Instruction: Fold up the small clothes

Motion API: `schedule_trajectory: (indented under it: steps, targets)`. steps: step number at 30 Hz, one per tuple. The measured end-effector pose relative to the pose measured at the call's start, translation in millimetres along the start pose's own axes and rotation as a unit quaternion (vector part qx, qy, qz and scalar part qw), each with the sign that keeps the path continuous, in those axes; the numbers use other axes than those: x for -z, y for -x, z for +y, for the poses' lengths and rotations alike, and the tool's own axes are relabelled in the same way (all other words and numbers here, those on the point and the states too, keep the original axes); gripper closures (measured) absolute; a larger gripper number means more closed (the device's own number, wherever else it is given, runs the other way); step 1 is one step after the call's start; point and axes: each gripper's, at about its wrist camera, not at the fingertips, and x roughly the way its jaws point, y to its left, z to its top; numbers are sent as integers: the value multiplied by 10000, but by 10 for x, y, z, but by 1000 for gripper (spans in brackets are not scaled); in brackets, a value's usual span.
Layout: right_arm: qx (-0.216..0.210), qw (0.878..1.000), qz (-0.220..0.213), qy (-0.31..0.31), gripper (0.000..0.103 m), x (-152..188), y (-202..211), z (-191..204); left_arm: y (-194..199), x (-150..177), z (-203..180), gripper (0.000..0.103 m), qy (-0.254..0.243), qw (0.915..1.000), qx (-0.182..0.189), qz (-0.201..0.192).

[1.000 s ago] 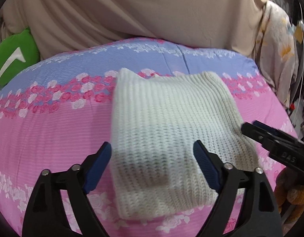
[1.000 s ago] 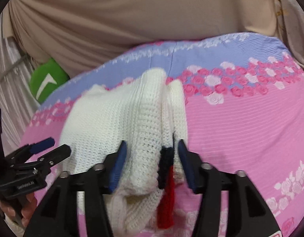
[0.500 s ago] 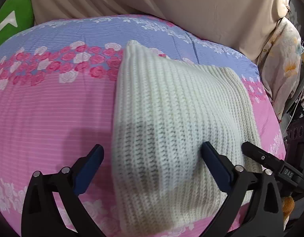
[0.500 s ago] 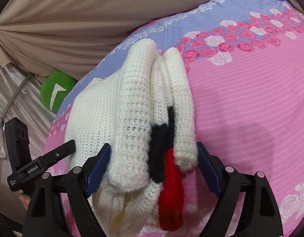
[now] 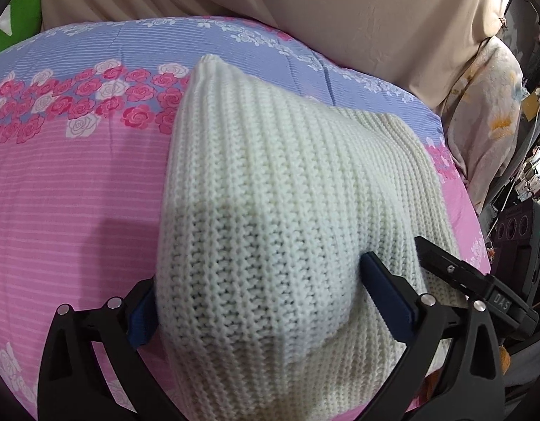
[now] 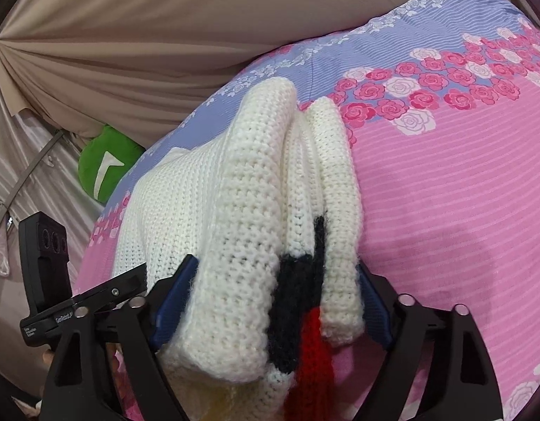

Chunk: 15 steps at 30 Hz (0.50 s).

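Sweater (image 5: 270,217), folded and filling frame centre above the bedspread (image 5: 77,203), is bulging between both claws, left gripper (image 5: 262,298) and right gripper (image 6: 270,294) each clenching a near corner, probably lifting the stacked layers together.

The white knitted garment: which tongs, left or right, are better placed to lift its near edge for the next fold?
Probably both together. The left tongs and right tongs each straddle the near end of the white knitted garment on the bedspread. Whether either has closed on it is unclear.
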Motion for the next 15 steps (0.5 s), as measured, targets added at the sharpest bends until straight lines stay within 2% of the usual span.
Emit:
schedule_trajectory:
  steps: [4,6,9,15]
  targets:
    - [-121,9999,-92,-54,49,17,62,-13,88,-20,-31,20,-81,9999,51,-82]
    - [-162,9997,-150,-55,55,24,129,33,166,-44,-39,36,-135,9998,104,-141]
    - [-303,9991,-277,-77,57,9,254,111,330,-69,-61,52,-219,9992,205,-247]
    - [-391,9972,-578,249,58,56,634,471,802,-58,-256,59,-623,9943,604,-613]
